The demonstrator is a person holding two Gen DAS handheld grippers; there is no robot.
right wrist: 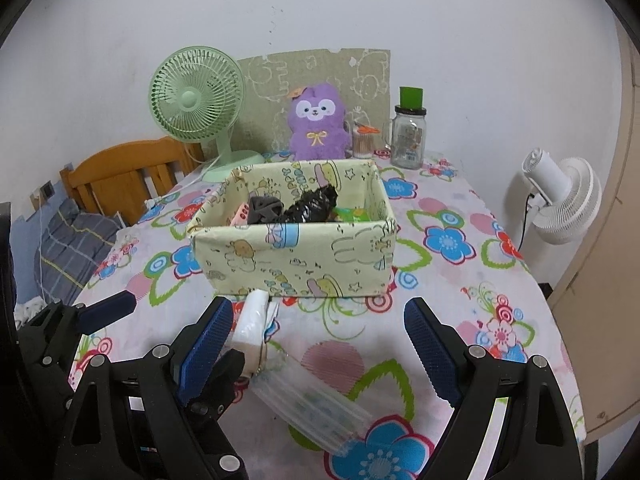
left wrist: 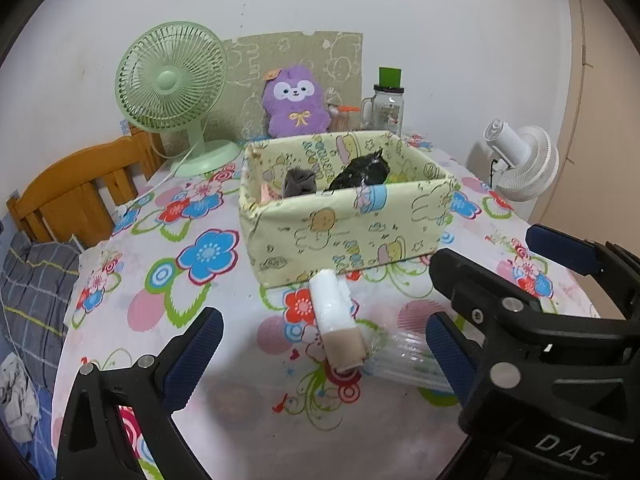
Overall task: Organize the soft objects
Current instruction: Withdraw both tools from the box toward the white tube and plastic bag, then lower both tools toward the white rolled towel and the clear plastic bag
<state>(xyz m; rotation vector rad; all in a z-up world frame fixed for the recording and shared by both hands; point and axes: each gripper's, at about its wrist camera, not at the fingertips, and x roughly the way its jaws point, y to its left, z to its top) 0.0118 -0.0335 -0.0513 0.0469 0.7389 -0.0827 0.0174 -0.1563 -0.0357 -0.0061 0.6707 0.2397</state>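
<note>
A white roll with a beige band [left wrist: 336,316] lies on the flowered tablecloth just in front of a yellow cartoon-print fabric box [left wrist: 348,232]; it also shows in the right wrist view [right wrist: 254,328]. A clear plastic packet [left wrist: 404,360] lies beside it, also seen in the right wrist view [right wrist: 316,408]. The box [right wrist: 296,260] holds a grey cloth [right wrist: 264,208] and a black bundle [right wrist: 312,206]. My left gripper [left wrist: 324,356] is open, its fingers on either side of the roll. My right gripper [right wrist: 320,356] is open above the packet.
A green desk fan [left wrist: 172,84], a purple plush [left wrist: 296,100] and a glass jar with a green lid [left wrist: 386,108] stand at the table's back. A white fan [right wrist: 560,200] stands off the right edge. A wooden chair [left wrist: 72,196] is at the left.
</note>
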